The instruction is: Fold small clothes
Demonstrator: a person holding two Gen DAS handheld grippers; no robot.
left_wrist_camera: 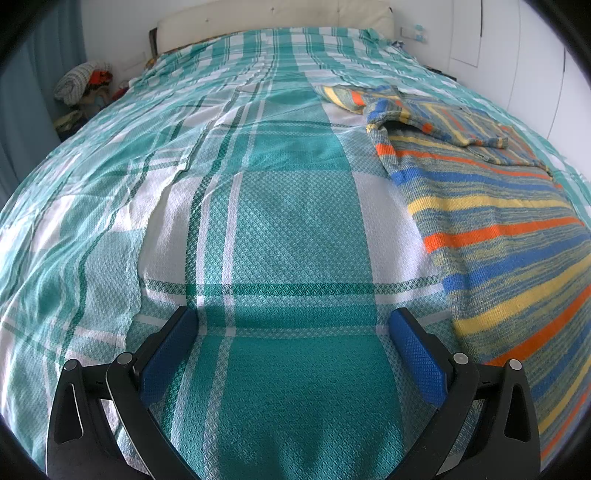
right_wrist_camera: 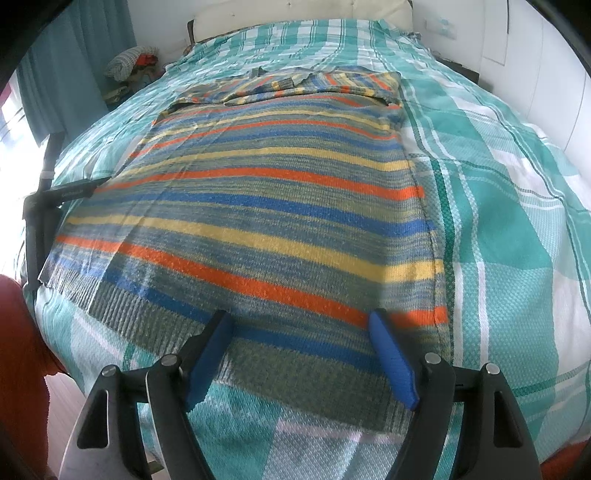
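Observation:
A striped knit sweater (right_wrist_camera: 266, 192) in blue, orange, yellow and grey-green lies flat on the bed, its sleeves folded across the top. In the left wrist view it (left_wrist_camera: 509, 236) lies at the right. My right gripper (right_wrist_camera: 299, 325) is open, its blue pads over the sweater's ribbed hem near the bed's front edge, holding nothing. My left gripper (left_wrist_camera: 291, 321) is open and empty over the bare bedspread, left of the sweater.
The bed carries a teal and white checked spread (left_wrist_camera: 258, 206). A white headboard (left_wrist_camera: 273, 18) stands at the far end. A heap of clothes (left_wrist_camera: 83, 83) lies beside the bed at the far left. White wardrobe doors (right_wrist_camera: 546, 66) line the right.

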